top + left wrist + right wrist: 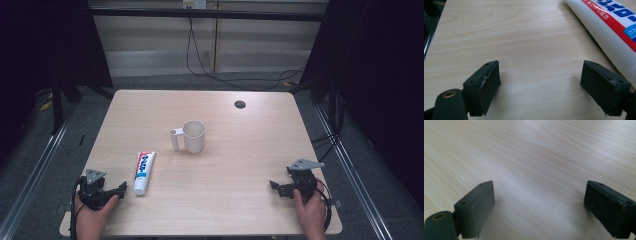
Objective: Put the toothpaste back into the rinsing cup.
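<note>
A white toothpaste tube with red and blue print lies on the wooden table, cap end toward the front edge. In the left gripper view the tube runs along the upper right, just outside the right jaw. A cream mug stands upright at mid-table, its handle to the left. My left gripper rests at the front left, just left of the tube, jaws wide apart over bare wood. At the front right my right gripper is open too, bare wood between its jaws.
A round dark cable hole sits near the table's far edge. Cables trail over the floor behind the table. Dark frames and metal rails flank both sides.
</note>
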A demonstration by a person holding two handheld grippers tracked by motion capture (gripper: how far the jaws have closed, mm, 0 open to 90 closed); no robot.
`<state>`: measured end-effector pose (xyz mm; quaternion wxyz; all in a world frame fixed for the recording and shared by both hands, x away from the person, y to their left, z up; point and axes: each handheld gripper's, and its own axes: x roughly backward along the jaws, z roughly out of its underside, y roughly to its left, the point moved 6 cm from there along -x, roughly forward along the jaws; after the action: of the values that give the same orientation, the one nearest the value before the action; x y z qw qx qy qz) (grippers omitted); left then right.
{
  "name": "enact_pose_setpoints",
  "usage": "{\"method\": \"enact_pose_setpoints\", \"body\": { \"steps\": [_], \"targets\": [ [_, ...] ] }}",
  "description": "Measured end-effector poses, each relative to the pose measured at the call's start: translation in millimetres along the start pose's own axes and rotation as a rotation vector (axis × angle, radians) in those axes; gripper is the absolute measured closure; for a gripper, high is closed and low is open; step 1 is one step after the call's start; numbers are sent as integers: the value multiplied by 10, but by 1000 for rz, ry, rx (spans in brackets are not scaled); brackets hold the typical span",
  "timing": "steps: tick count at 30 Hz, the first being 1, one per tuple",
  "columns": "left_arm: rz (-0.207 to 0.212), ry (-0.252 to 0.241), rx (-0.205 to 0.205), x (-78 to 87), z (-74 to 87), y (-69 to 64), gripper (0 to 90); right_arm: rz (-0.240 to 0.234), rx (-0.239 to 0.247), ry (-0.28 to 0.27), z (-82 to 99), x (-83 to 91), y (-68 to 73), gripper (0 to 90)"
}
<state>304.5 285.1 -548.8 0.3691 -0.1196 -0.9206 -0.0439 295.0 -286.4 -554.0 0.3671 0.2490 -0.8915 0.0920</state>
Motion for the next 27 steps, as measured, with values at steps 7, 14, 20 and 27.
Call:
{"method": "enact_pose_setpoints", "body": {
  "steps": [7,14,20,27],
  "targets": [
    [23,51,53,37,-38,25,203,0,0,0,0,0,0,93],
    [71,102,90,71,-141,2,255,0,0,1,0,1,0,93],
    [97,134,87,62,-263,-31,265,0,0,0,0,0,0,93],
    [124,182,80,74,-421,-34,270,0,0,0,0,0,0,93]
  ]
}}
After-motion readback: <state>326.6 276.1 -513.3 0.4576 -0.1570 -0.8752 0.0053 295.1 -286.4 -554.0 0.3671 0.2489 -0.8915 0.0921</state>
